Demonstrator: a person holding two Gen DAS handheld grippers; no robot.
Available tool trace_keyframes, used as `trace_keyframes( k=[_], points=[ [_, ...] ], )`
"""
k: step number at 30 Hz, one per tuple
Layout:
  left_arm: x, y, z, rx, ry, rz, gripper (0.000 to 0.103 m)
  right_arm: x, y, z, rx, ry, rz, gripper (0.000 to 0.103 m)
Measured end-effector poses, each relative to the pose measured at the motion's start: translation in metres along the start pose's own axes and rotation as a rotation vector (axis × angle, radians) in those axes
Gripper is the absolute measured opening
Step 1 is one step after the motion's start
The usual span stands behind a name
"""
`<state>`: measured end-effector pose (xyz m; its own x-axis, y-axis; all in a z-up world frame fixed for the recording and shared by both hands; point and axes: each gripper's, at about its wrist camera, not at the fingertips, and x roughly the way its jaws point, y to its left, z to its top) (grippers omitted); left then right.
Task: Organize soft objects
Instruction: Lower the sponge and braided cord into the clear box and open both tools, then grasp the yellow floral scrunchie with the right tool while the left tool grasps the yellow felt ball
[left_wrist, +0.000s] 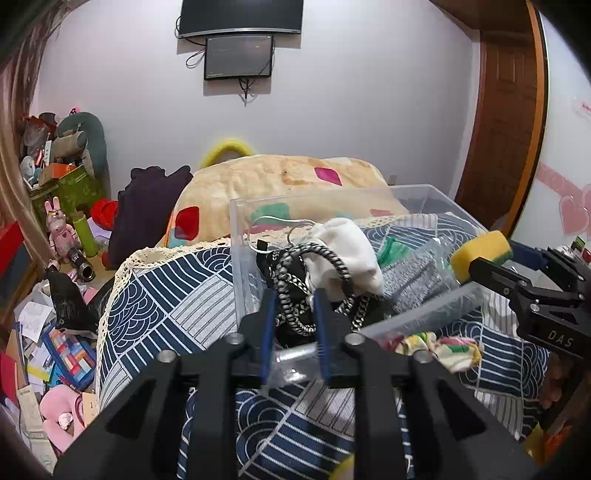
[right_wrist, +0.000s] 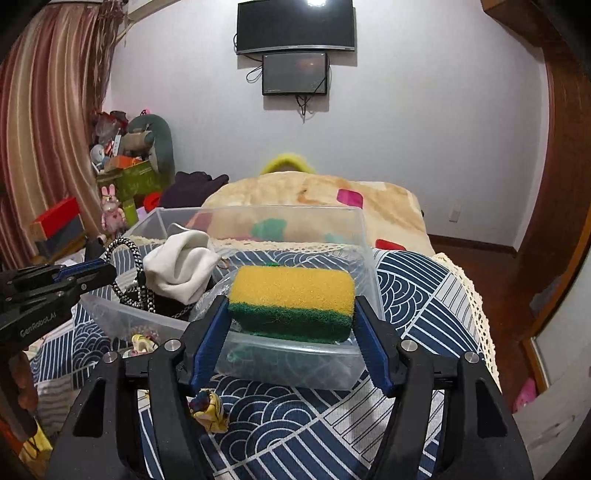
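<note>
sponge (right_wrist: 291, 301): soft, light, squashy; yellow top, green scrub base; held endwise over bin's (right_wrist: 369, 258) near wall, 6 o'clock.
right gripper (right_wrist: 291, 321): wide, pads on sponge ends.
left gripper (left_wrist: 293, 314): narrow gap, nothing pinched; cord (left_wrist: 295, 284) just ahead at 12.
grip tip: short ends, gentle.

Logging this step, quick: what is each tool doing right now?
Left tool: open, over the braided cord, not gripping it.
Right tool: holding the sponge.
</note>
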<state>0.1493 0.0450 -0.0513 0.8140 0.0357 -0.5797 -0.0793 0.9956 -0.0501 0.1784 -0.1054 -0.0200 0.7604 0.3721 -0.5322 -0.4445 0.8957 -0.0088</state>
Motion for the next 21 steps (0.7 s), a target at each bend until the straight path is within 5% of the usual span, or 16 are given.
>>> trace_keyframes(
  k=[7,21],
  points=[
    [-0.02,-0.004,0.0,0.007,-0.035,-0.005,0.056,-0.008,-0.003,0.001,-0.007,-0.007,0.013,0.076],
    [-0.063,-0.008,-0.007,-0.011,-0.087,-0.034,0.076,-0.048,0.003,0.003,0.007,-0.083,0.076,0.081]
  ],
)
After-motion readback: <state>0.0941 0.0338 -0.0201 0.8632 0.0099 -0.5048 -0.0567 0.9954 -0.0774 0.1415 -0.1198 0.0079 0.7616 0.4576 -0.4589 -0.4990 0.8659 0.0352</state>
